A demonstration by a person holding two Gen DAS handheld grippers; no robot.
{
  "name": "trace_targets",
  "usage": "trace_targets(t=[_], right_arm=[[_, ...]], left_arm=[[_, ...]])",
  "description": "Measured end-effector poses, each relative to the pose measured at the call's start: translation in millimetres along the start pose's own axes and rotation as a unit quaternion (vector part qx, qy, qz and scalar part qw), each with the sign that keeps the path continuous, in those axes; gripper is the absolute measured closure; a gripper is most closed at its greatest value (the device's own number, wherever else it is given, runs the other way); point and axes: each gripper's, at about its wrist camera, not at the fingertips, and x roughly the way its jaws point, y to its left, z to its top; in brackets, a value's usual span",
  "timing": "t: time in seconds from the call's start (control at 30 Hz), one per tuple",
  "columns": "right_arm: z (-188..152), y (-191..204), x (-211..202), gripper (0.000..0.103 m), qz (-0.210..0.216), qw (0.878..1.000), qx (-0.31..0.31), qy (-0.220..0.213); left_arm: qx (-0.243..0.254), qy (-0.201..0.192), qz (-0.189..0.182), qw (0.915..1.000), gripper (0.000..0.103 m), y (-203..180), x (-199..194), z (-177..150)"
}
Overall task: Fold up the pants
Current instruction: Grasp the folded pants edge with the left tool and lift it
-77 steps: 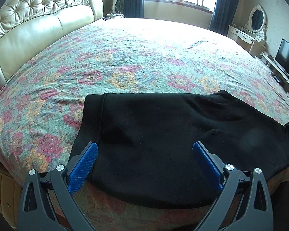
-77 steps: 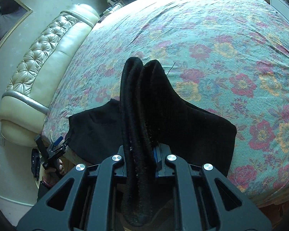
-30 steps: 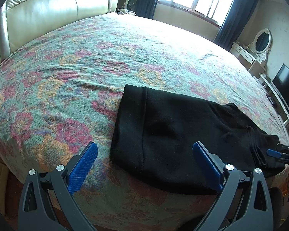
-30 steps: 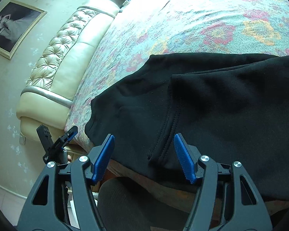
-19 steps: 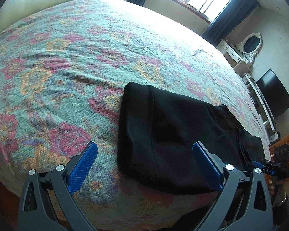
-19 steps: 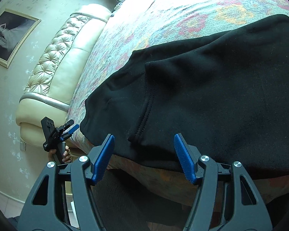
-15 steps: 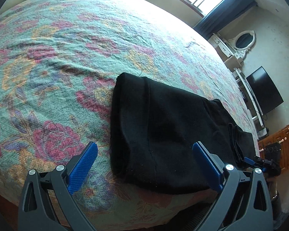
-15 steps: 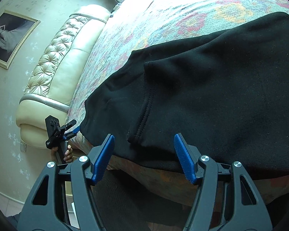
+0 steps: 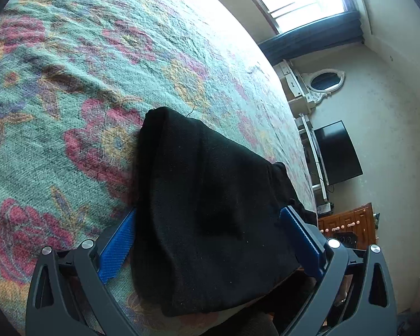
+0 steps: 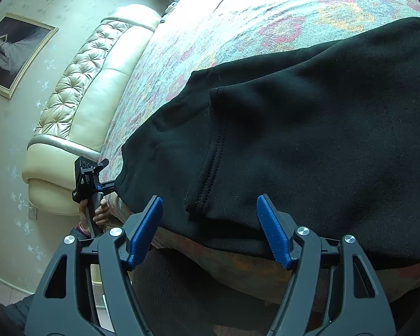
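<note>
Now | left tool (image 9: 207, 240) released, straddling pants (image 9: 210, 210) | right tool (image 10: 210, 229) released

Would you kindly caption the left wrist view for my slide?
Open left claw straddling the end of folded black pants on a floral bedspread.

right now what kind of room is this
A bedroom, most likely in a home. A large bed with a floral bedspread fills both views, with a tufted cream headboard at one end. An oval vanity mirror and a television stand along the wall.
</note>
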Motion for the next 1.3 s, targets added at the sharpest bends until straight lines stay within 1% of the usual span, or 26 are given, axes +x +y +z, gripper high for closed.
trace_targets(t=[0.03,0.13,0.2,0.23,0.3,0.43,0.5,0.67,0.7,0.73,0.77,0.8,0.83,0.87,0.9,0.93,0.97,1.03,1.1,1.2,1.3], right_arm=[[0,0,0,0.033,0.001,1.0,0.001,0.0],[0,-1,1,0.033,0.002,1.0,0.002,0.0],[1,-2,1,0.033,0.004,1.0,0.004,0.0],[1,-3,1,0.033,0.006,1.0,0.006,0.001],[1,-4,2,0.033,0.008,1.0,0.01,0.001],[1,-5,1,0.032,0.009,1.0,0.01,0.0],[1,-6,2,0.032,0.01,1.0,0.01,0.0],[1,-6,2,0.032,0.012,1.0,0.01,-0.001],[1,-7,2,0.032,0.014,1.0,0.011,-0.001],[1,-7,1,0.032,0.014,1.0,0.011,-0.002],[1,-7,2,0.032,0.014,1.0,0.011,-0.003],[1,-7,2,0.032,0.014,1.0,0.011,-0.004],[1,-7,2,0.032,0.014,1.0,0.01,-0.005],[1,-7,3,0.032,0.013,1.0,0.009,-0.006],[1,-7,3,0.032,0.013,1.0,0.009,-0.007],[1,-7,2,0.031,0.014,1.0,0.008,-0.007],[1,-7,2,0.032,0.015,1.0,0.009,-0.008],[1,-8,0,0.032,0.02,1.0,0.011,-0.009],[0,-8,-1,0.032,0.022,1.0,0.012,-0.011],[-1,-7,-4,0.032,0.027,0.999,0.012,-0.015],[-2,-7,-9,0.032,0.032,0.999,0.012,-0.02]], left_arm=[[0.002,0.004,-0.002,1.0,0.005,-1,2,2],[0.002,0.01,-0.031,0.9995,0.005,-1,7,7],[-0.007,0.011,-0.068,0.9976,0.005,0,8,11],[-0.009,0.012,-0.079,0.9967,0.005,0,10,12],[-0.008,0.019,-0.065,0.9977,0.005,0,16,11],[0.028,0.032,-0.041,0.9983,0.005,-8,21,8],[0.038,0.035,-0.025,0.9984,0.005,-12,24,8],[0.041,0.044,-0.001,0.9982,0.006,-19,27,9],[0.041,0.046,0.008,0.9981,0.008,-21,28,9],[0.041,0.049,0.021,0.9977,0.017,-22,29,9],[0.041,0.051,0.036,0.9972,0.033,-22,29,10],[0.036,0.052,0.053,0.9966,0.04,-21,28,11],[0.031,0.052,0.067,0.9959,0.055,-17,26,12],[0.022,0.052,0.075,0.9956,0.076,-13,25,12],[0.006,0.053,0.069,0.9962,0.081,-8,24,13],[-0.012,0.052,0.059,0.9968,0.084,-3,22,12],[-0.018,0.05,0.056,0.997,0.087,-3,21,11],[-0.001,0.047,0.067,0.9966,0.089,-12,20,11],[0.009,0.043,0.068,0.9967,0.089,-23,17,13],[0.013,0.029,0.038,0.9988,0.089,-43,6,17],[0.039,0.026,0.033,0.9983,0.089,-77,0,22]])
